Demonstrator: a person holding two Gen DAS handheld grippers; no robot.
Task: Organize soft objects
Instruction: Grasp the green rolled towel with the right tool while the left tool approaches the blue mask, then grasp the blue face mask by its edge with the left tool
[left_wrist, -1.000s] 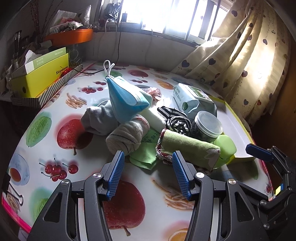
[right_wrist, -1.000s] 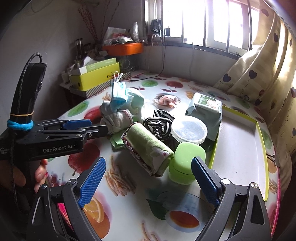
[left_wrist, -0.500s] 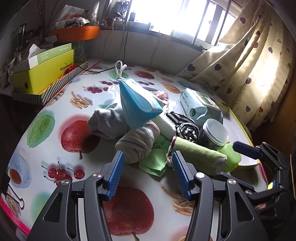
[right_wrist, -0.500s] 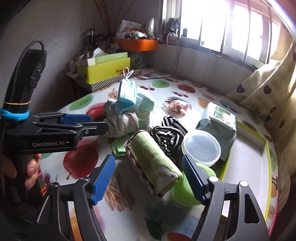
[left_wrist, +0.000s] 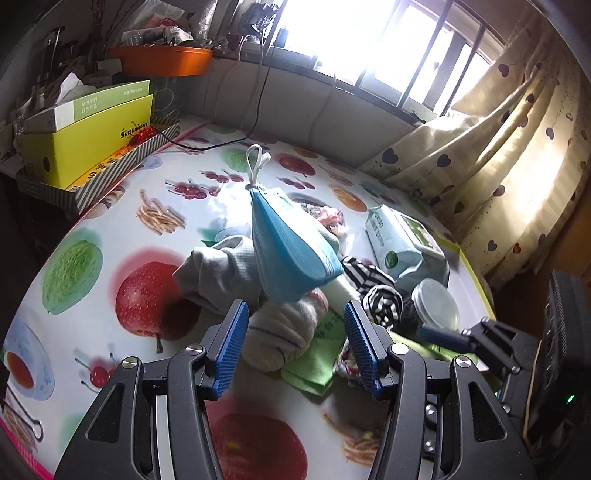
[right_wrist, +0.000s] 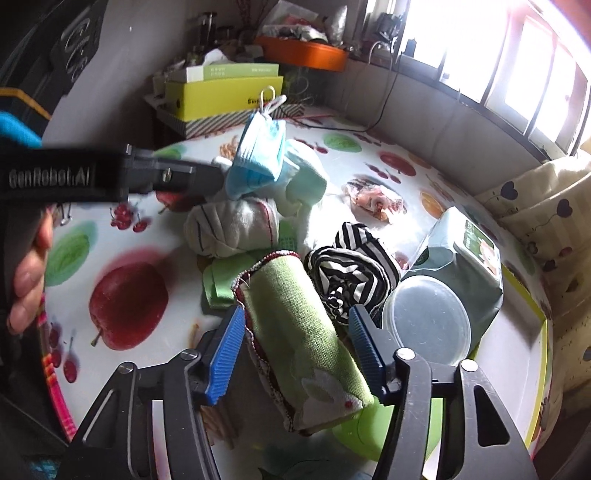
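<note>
A pile of soft things lies on the fruit-print table. My left gripper (left_wrist: 292, 344) is open, its jaws on either side of a rolled cream sock (left_wrist: 282, 341). Behind it lie a grey sock (left_wrist: 218, 271), a blue face mask (left_wrist: 291, 247) and a striped roll (left_wrist: 380, 299). My right gripper (right_wrist: 295, 354) is open, its jaws around a rolled green towel (right_wrist: 299, 332), apart from it. The striped roll (right_wrist: 351, 273), cream sock (right_wrist: 229, 229) and mask (right_wrist: 258, 158) show beyond.
A clear-lidded tub (right_wrist: 426, 317), a wipes pack (right_wrist: 465, 258) and a green container (right_wrist: 369, 432) sit by a yellow-rimmed tray (right_wrist: 535, 373) at right. A folded green cloth (left_wrist: 314, 365) lies under the pile. A yellow box (left_wrist: 88, 144) stands at far left.
Both grippers have moved forward and down toward the pile. The left now brackets the cream sock, and the right has narrowed around the green towel.
</note>
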